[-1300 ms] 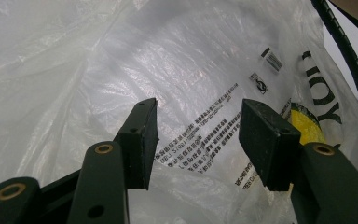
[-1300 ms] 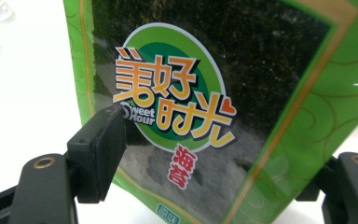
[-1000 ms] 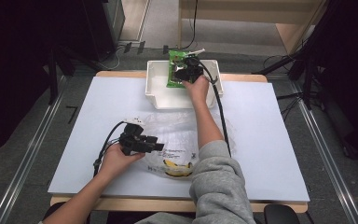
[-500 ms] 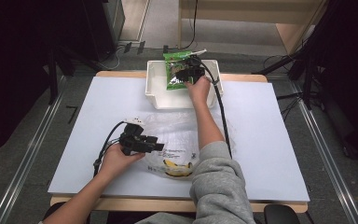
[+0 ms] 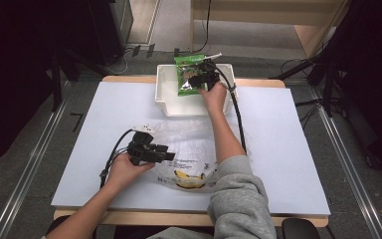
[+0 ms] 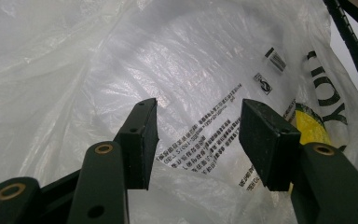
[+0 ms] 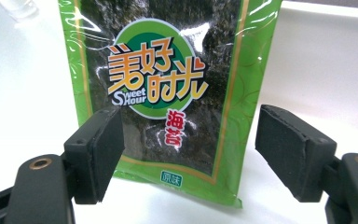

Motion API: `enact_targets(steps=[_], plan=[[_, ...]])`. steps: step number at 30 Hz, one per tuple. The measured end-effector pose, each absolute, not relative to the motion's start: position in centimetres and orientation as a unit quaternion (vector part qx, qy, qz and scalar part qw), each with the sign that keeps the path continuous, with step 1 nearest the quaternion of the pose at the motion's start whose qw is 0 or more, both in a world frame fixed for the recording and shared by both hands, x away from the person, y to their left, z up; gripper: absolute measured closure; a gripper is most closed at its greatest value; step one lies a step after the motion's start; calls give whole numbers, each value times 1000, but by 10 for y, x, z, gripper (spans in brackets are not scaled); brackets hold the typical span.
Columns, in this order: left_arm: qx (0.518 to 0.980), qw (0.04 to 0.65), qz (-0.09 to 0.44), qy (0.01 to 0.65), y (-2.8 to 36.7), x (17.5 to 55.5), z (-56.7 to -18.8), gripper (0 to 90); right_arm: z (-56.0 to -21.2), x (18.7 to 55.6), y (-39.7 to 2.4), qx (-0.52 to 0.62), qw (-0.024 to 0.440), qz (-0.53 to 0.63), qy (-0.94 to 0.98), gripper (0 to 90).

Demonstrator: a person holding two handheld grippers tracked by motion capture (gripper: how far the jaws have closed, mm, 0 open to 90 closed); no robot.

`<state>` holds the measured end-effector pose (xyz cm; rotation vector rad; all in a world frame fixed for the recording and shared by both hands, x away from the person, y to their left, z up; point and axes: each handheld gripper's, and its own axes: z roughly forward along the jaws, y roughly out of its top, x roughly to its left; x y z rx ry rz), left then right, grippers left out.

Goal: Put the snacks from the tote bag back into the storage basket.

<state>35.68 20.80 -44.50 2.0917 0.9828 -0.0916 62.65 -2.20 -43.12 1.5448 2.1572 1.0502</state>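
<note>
Near the person, the left claw (image 5: pixel 168 156) hovers with its jaws spread apart over a crumpled clear plastic bag (image 5: pixel 189 149) lying on the white counter (image 5: pixel 288 149). Farther off, the right claw (image 5: pixel 195 81) reaches into a white bin (image 5: pixel 164 99) at the counter's far edge, jaws released, a green snack packet (image 7: pixel 168 93) standing upright just beyond them, ungripped.

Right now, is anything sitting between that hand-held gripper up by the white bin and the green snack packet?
Nothing visible. The right hand-held gripper is open, its jaws either side of the green seaweed packet in the white bin, with clear space between.
</note>
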Motion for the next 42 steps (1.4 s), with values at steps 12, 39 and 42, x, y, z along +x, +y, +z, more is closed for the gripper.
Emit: enact_targets(steps=[12, 39, 42], plan=[[828, 401, -34, 391, 209, 358, -445, 482, -415, 611, -33, 522, 142, 365, 758, 285], [830, 395, -31, 393, 210, 359, -445, 474, -394, 551, -55, 450, 94, 411, 787, 296], [831, 393, -30, 393, 210, 360, -446, 474, -392, 543, -56, 444, 94, 411, 791, 296]])
